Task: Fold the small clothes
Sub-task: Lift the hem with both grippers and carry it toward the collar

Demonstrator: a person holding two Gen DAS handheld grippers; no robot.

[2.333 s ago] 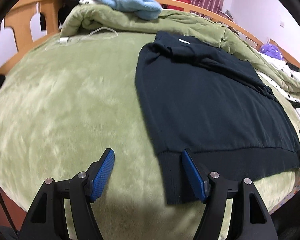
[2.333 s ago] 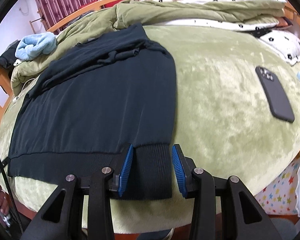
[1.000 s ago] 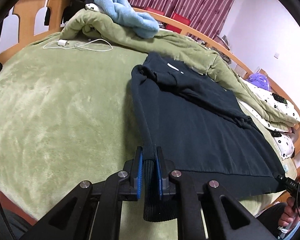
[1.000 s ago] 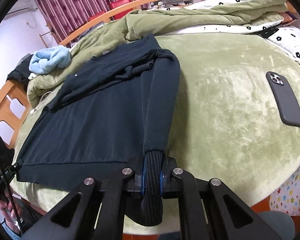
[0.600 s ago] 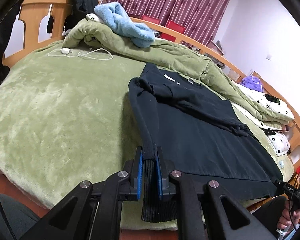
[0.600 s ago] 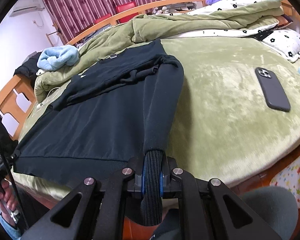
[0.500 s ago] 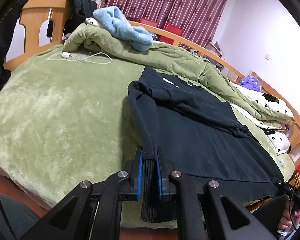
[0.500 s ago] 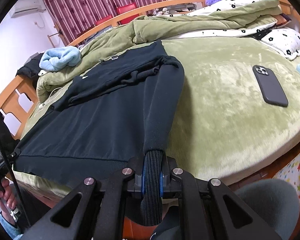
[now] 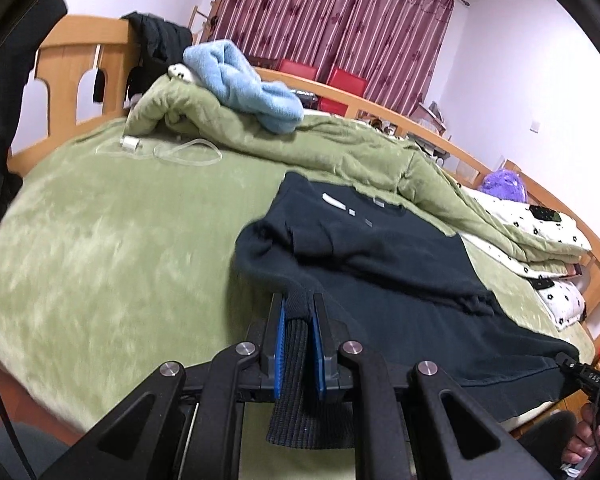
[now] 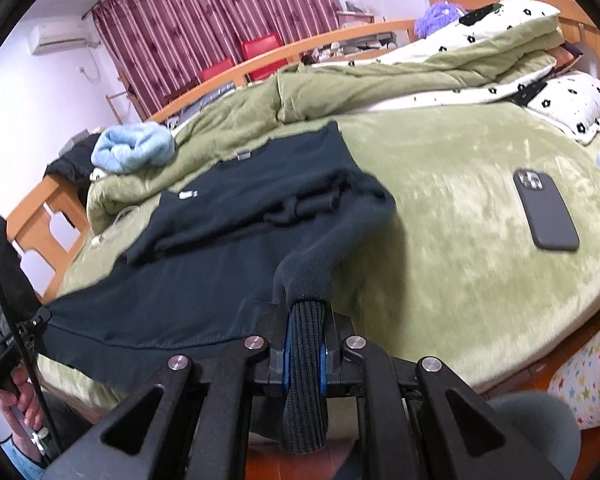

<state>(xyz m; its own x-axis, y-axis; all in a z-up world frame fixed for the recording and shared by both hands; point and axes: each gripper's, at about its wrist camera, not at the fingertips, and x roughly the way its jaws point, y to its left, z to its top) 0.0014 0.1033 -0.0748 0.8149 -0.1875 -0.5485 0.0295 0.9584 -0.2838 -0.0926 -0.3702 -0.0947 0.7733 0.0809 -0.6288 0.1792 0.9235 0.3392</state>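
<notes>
A dark navy sweater (image 9: 400, 288) lies on a green plush bed (image 9: 100, 248), sleeves folded across its chest. My left gripper (image 9: 298, 344) is shut on the ribbed hem at the sweater's left bottom corner and holds it lifted above the bed. My right gripper (image 10: 305, 346) is shut on the ribbed hem at the right bottom corner of the sweater (image 10: 220, 264), also lifted. The hem sags between both grippers, and the lower body of the sweater bunches toward the collar.
A dark phone (image 10: 546, 210) lies on the bed to the right. A rolled green quilt (image 9: 340, 148) with a light blue towel (image 9: 240, 80) runs along the far side. A white charger and cable (image 9: 160, 148) lie at far left. Wooden bed rails surround the bed.
Both grippers closed on the hem corners, lifted them off the bed and carried them forward toward the collar. The sweater's lower part now rises and bunches.
</notes>
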